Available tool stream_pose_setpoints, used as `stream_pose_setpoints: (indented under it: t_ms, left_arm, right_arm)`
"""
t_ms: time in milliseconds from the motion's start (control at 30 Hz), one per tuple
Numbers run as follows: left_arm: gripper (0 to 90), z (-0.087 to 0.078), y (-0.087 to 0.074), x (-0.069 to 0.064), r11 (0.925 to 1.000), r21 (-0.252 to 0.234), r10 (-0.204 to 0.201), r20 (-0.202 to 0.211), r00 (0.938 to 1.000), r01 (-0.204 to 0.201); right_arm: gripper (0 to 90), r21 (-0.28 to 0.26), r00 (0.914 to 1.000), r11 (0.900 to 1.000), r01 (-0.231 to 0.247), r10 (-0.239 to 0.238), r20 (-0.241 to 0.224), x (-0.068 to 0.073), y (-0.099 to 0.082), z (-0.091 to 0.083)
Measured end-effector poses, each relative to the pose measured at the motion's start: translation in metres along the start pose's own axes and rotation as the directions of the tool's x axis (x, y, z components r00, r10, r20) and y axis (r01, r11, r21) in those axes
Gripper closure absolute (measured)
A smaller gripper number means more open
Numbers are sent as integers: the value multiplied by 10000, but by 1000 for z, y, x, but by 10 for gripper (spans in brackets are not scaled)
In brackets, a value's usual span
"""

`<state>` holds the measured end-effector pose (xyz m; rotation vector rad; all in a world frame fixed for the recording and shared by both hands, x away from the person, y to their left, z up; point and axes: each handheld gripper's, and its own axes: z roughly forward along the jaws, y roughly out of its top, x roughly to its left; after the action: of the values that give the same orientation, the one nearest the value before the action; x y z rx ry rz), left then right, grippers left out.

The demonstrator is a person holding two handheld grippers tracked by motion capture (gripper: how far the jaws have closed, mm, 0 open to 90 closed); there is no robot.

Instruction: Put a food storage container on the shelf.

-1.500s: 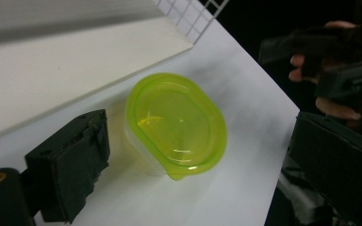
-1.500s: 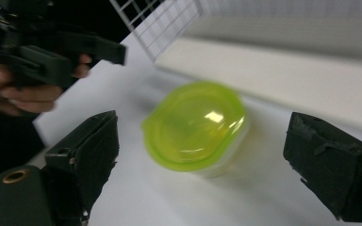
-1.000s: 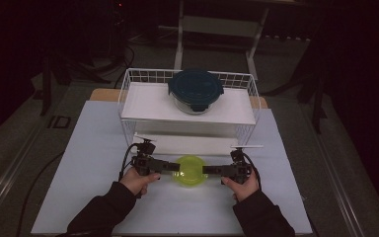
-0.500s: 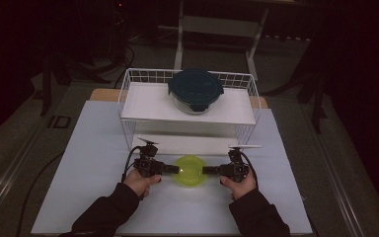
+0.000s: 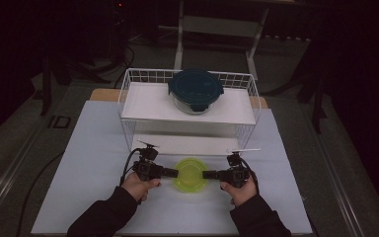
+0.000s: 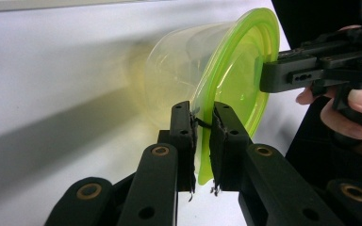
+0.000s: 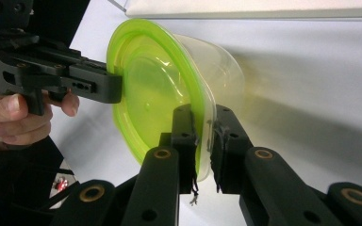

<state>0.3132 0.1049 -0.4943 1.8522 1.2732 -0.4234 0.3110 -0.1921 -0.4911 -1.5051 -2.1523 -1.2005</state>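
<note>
No brand or writing readable anywhere on the gear or the tubs, so nothing to report there.

Your left gripper (image 5: 173, 173) is clamped on the left edge of the lime-green lid (image 5: 191, 173), jaws nearly together with only the lid's rim between them (the left gripper view shows this nicely (image 6: 202, 141)). Your right gripper (image 5: 207, 174) is doing the same on the opposite edge, jaws pinched on the rim (image 7: 202, 141). So you've got the clear plastic container (image 6: 179, 80) held between both claws by its lid, one on each side.

In the gripper views the lid (image 6: 235, 84) sits on top of the tub, with the tub body (image 7: 212, 70) below it; I can't tell if it's touching the white table (image 5: 94, 148) or just above it. It's at the near middle of the table, just in front of the white wire basket (image 5: 128, 98).

On the basket's upper shelf, far side, sits a glass container with a dark teal clip-on lid (image 5: 195, 89), well apart from your hands.
</note>
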Motion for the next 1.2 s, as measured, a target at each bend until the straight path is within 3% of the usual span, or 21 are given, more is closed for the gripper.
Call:
stream_pose_setpoints:
  t_ms: [267, 400, 600, 1200]
  left_arm:
    - [799, -12, -3, -10, 9989, -297, 377, 40, 9993, -375]
    - [800, -18, -2, -17, 9967, -385, 710, -151, 9974, -715]
    - [803, -30, 0, -29, 9940, -648, 871, -150, 9961, -879]
    - [803, -64, 16, -67, 9772, -1298, 1675, -149, 9858, -1680]
  right_arm:
    - [807, -207, 9989, 9987, 456, -454, 93, 14, 1, -10]
    - [807, -354, 9980, 9974, 628, -624, 117, 21, 1, -14]
    - [807, -668, 9962, 9940, 868, -865, 70, 31, 4, -23]
    - [807, -1402, 9891, 9794, 1456, -1474, -22, 62, 19, -57]
